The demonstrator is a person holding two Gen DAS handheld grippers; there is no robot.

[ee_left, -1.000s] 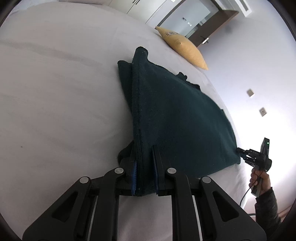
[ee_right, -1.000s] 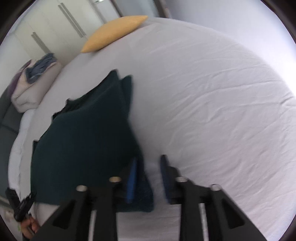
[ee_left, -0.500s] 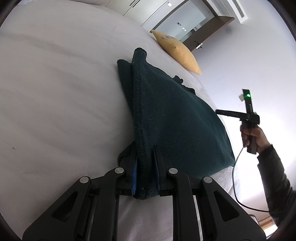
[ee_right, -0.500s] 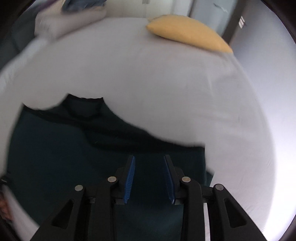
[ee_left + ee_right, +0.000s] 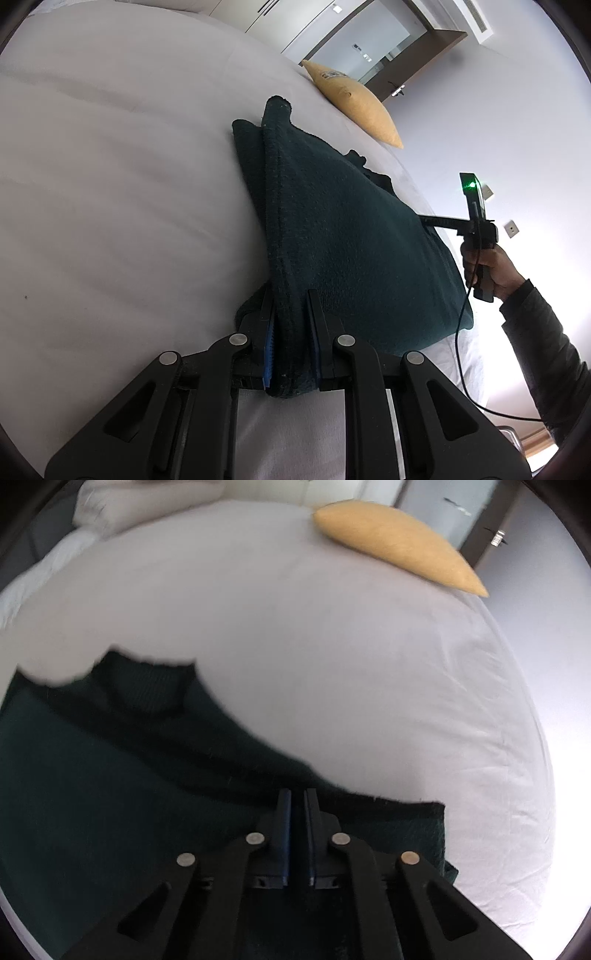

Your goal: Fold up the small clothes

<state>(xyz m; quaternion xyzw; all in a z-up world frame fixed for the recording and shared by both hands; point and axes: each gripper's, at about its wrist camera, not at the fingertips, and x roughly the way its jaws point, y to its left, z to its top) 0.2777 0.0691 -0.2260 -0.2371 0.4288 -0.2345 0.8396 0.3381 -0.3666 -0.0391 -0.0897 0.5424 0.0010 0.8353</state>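
Note:
A dark green knitted sweater lies on a white bed. My left gripper is shut on its folded near edge, with the cloth bunched between the blue pads. In the left wrist view my right gripper reaches over the sweater's far side, its tips hidden behind the cloth. In the right wrist view the right gripper has its jaws nearly together over the sweater, near the edge by the neckline. I cannot tell whether cloth is between them.
A yellow pillow lies at the far end of the bed, also in the right wrist view. White pillows are at the bed's far left. A wall and a door stand behind.
My right gripper left the sweater's corner, rose and swung over the sweater, and its jaws went from wide open to nearly together. My left gripper kept its hold.

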